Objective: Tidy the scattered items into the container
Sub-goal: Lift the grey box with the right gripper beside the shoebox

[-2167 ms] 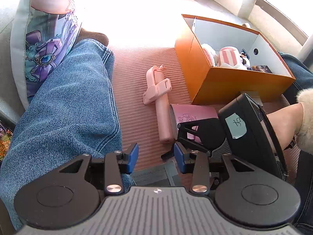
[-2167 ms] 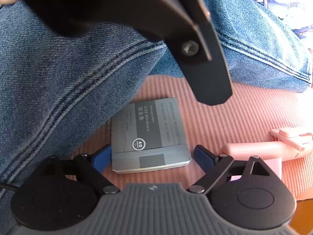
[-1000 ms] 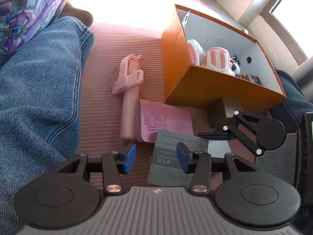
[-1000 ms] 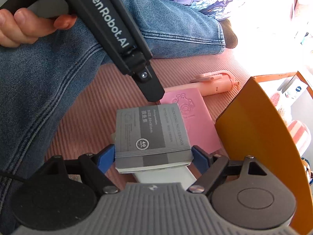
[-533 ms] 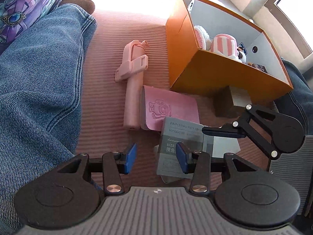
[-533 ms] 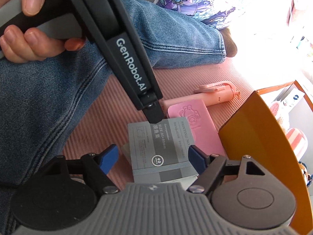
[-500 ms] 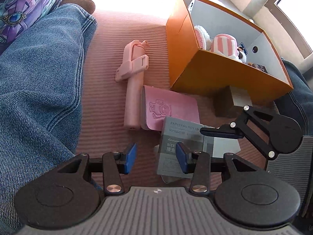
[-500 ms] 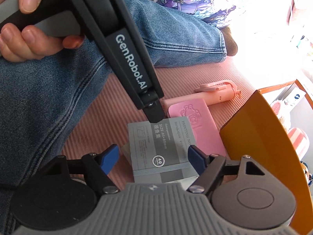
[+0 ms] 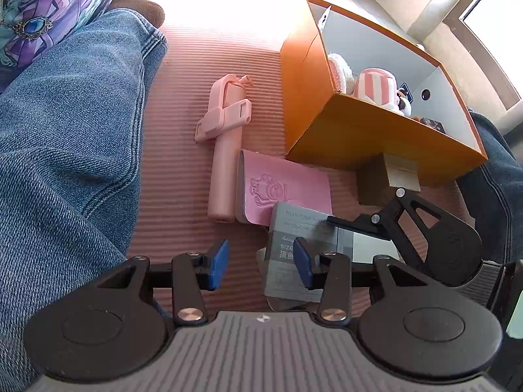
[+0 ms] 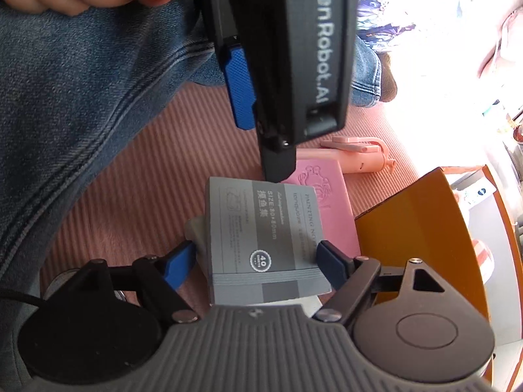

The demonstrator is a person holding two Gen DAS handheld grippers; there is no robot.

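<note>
My right gripper point(image 10: 258, 258) is shut on a grey notebook point(image 10: 261, 228) in a clear sleeve and holds it tilted just above the pink mat. From the left wrist view the grey notebook point(image 9: 294, 228) hangs over a corner of the pink notebook point(image 9: 287, 186), with one right finger point(image 9: 356, 227) lying across it. My left gripper point(image 9: 260, 266) is open and holds nothing. Its near finger point(image 10: 279, 160) points down at the grey notebook's far edge. A pink selfie stick point(image 9: 224, 150) lies beside the pink notebook. The orange box point(image 9: 359, 130) stands behind them.
The box holds a striped pink-and-white plush point(image 9: 376, 85) and other small items. A small brown block point(image 9: 392, 176) sits against its front wall. The person's denim legs point(image 9: 65, 163) flank the mat on both sides, and a printed cushion point(image 9: 39, 16) lies far left.
My right gripper has carried the grey notebook from beside the denim leg across to the pink notebook and the orange box. The left gripper's finger now looms closer over it.
</note>
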